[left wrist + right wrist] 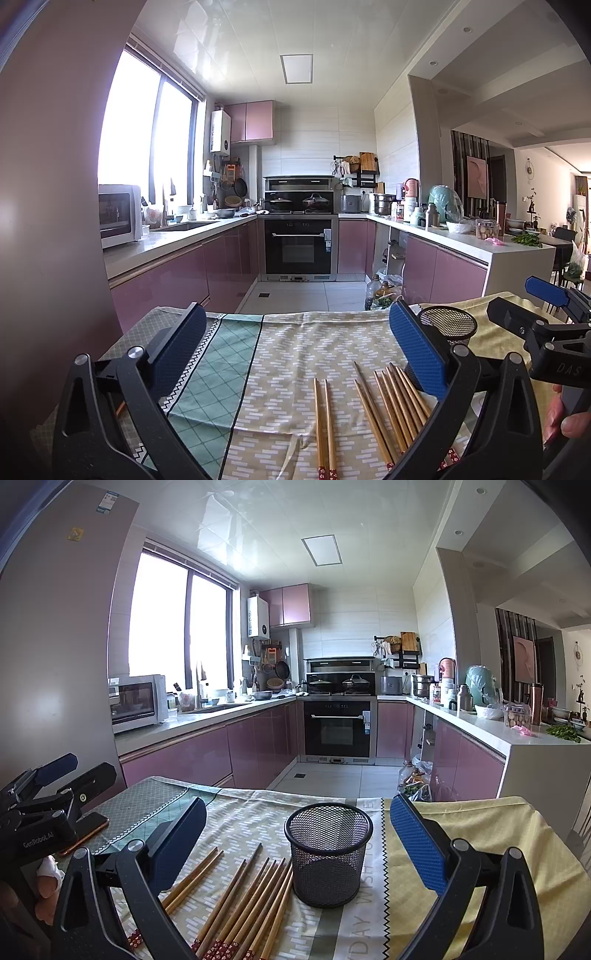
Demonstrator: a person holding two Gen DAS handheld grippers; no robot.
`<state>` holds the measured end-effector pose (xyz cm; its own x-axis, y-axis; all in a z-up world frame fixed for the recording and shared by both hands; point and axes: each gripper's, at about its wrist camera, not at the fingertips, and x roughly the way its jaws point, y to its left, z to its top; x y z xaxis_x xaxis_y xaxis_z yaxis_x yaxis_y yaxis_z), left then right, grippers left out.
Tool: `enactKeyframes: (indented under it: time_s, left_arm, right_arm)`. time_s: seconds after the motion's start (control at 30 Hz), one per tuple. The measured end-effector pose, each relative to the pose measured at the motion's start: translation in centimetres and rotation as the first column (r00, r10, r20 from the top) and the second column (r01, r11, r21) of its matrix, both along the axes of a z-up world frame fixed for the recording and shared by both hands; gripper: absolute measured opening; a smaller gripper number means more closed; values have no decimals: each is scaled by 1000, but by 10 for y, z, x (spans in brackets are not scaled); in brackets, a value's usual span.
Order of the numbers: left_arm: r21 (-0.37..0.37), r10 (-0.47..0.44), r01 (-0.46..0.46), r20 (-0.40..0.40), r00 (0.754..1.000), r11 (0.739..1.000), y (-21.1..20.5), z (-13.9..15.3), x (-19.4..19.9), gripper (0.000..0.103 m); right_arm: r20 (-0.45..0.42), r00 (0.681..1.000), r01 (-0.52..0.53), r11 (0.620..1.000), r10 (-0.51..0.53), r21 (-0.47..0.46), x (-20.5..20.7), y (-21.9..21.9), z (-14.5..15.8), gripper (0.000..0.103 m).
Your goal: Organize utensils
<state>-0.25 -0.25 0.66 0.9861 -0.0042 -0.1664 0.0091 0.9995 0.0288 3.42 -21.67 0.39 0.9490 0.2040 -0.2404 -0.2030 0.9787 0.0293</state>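
The left gripper [297, 345] is wide open and holds nothing. Its two blue pads [181, 347] stand far apart, with bare tablecloth [295, 332] between them. To its left the cloth ends close by, and a big pink wall [48, 221] stands just past that edge, so there is little room on that side. Under the gripper, a bit right of its middle, two chopsticks [325, 424] lie side by side. A bigger bunch of chopsticks [395, 406] lies next to them, with its far ends close by the gripper's right pad. Just past that pad stands the black mesh cup [448, 325], upright. The far edge of the table is ahead of both grippers, and past it there is open floor [303, 295]. The right gripper [297, 840] is wide open too and holds nothing. To its left, a phone [86, 829] lies flat on the green part of the cloth, near the left gripper. The chopsticks [243, 901] fan out on the cloth between the right gripper's left pad and the cup, with their red ends toward the camera. The mesh cup [327, 853] sits right between the two pads, touching neither, with a gap on each side. The nearest sticks come close to its bottom; I cannot tell if they touch. To the right, plain yellow cloth [498, 830] runs to the table's edge, with lots of free room.
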Motion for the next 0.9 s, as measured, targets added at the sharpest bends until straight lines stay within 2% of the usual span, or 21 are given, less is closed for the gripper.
enactKeyframes:
  time_s: [0.9]
  left_arm:
    - [-1,-1,1,-7,1000,1000,-1,-1,-1,98]
  right_arm:
    - [-4,1000,-2,1000,2,2,1,1,-2,96]
